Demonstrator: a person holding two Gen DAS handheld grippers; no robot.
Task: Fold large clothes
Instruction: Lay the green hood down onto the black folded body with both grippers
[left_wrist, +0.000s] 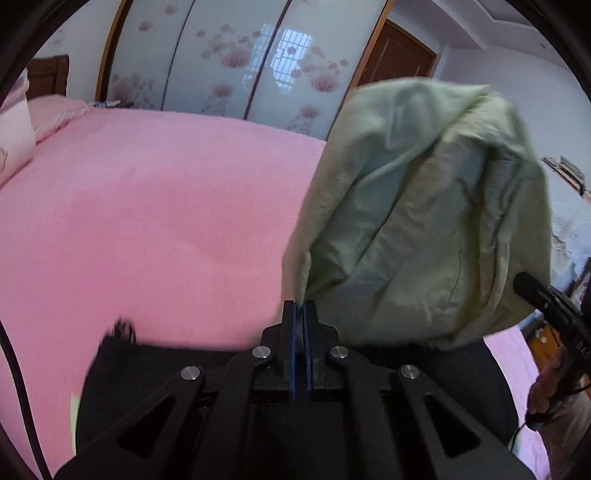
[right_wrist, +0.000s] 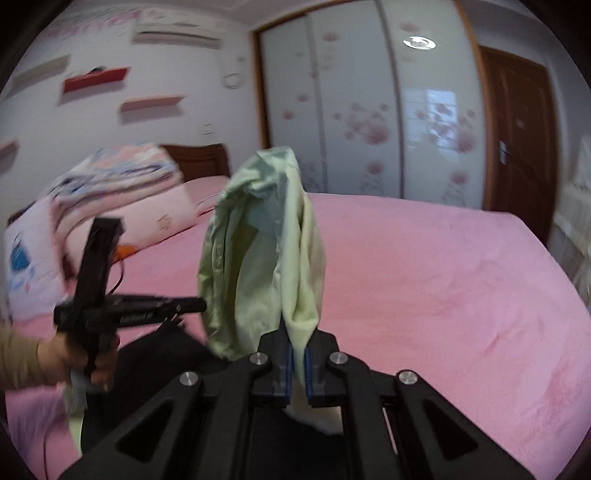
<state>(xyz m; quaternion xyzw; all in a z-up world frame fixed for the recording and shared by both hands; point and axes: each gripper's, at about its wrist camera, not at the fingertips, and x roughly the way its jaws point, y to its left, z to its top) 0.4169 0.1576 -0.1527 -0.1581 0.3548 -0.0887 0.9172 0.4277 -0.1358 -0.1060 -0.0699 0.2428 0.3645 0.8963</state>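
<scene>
Both grippers held the pale green garment (right_wrist: 266, 243) above the pink bed (right_wrist: 424, 280): left gripper (left_wrist: 303, 314) and right gripper (right_wrist: 298, 350) jaws each pinched its cloth.

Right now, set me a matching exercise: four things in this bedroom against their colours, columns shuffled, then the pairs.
Things:
1. bedspread
2. garment pinched by both grippers
3. door
4. dark cloth on the bed below the grippers

Colours:
A. brown
B. black
C. pink
D. pale green

Pairs: 1-C, 2-D, 3-A, 4-B
</scene>
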